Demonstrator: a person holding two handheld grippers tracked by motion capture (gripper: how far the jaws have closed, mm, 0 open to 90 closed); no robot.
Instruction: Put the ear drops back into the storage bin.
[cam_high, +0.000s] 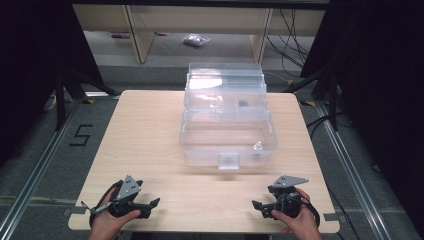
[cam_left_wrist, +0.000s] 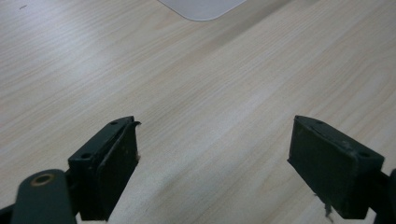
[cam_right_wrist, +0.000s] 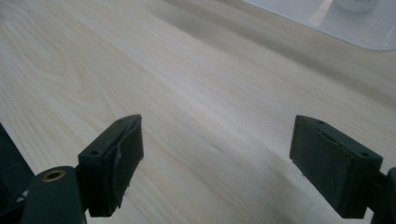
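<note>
- A clear plastic box (cam_high: 227, 142) stands at the middle of the pale wooden tabletop (cam_high: 145, 135), toward its far half, with its lid (cam_high: 225, 82) swung up and back.
- The box's long axis runs left to right across the tabletop; its open mouth faces up, and the front wall with the latch tab (cam_high: 228, 161) faces the person.
- A small clear bottle-like thing (cam_high: 258, 146) stands inside the box near its front right corner; what it is cannot be told.
- The left tongs (cam_high: 154, 202) rest near the tabletop's near left edge, held in the left hand (cam_high: 107, 220), tips pointing right toward the middle. In the left gripper view the jaws are released, spread wide over bare wood.
- The right tongs (cam_high: 256, 205) sit near the near right edge in the right hand (cam_high: 297, 220), tips pointing left. Their jaws are likewise spread wide, gripping nothing.
- Both tongs are well apart from the box.
</note>
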